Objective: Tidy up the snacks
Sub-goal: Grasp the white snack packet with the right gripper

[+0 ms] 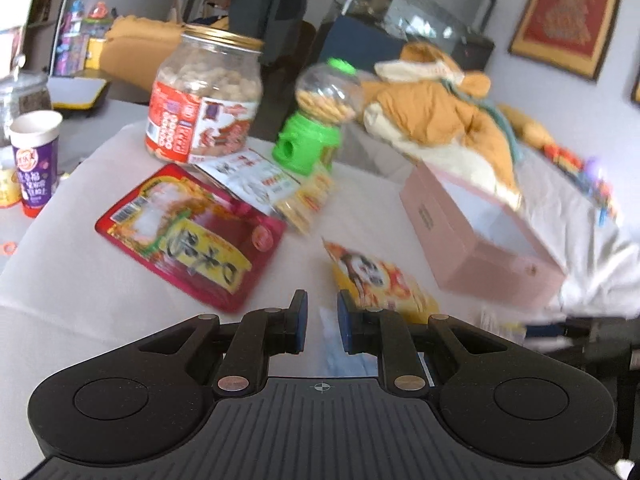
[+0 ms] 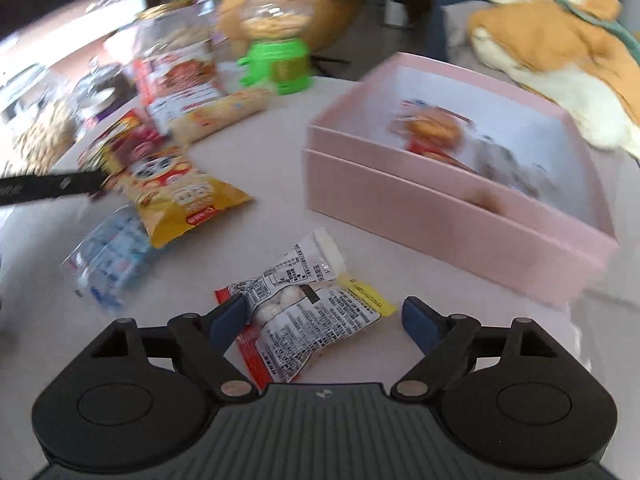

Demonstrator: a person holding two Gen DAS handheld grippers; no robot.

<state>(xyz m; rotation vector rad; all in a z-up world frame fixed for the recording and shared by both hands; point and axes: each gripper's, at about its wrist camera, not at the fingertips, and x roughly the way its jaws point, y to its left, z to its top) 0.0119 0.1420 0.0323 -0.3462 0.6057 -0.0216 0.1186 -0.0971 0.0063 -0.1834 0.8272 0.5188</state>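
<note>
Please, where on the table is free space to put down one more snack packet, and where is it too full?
Bare cloth lies between the yellow packet and the pink box, just beyond the white packet. Another free patch is left of the red packet, toward the paper cup. It is crowded around the jar and green dispenser.

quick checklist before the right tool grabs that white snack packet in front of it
1. Right tool open: ok, jaws stand wide.
2. White snack packet between the fingers: ok, lying flat, one pad at its edge.
3. Pink box open with room: ok, a few packets inside.
4. Path to box clear: ok, bare table between.
5. Left tool out of the way: ok, by the yellow bag.
6. Left tool empty: cannot tell.
</note>
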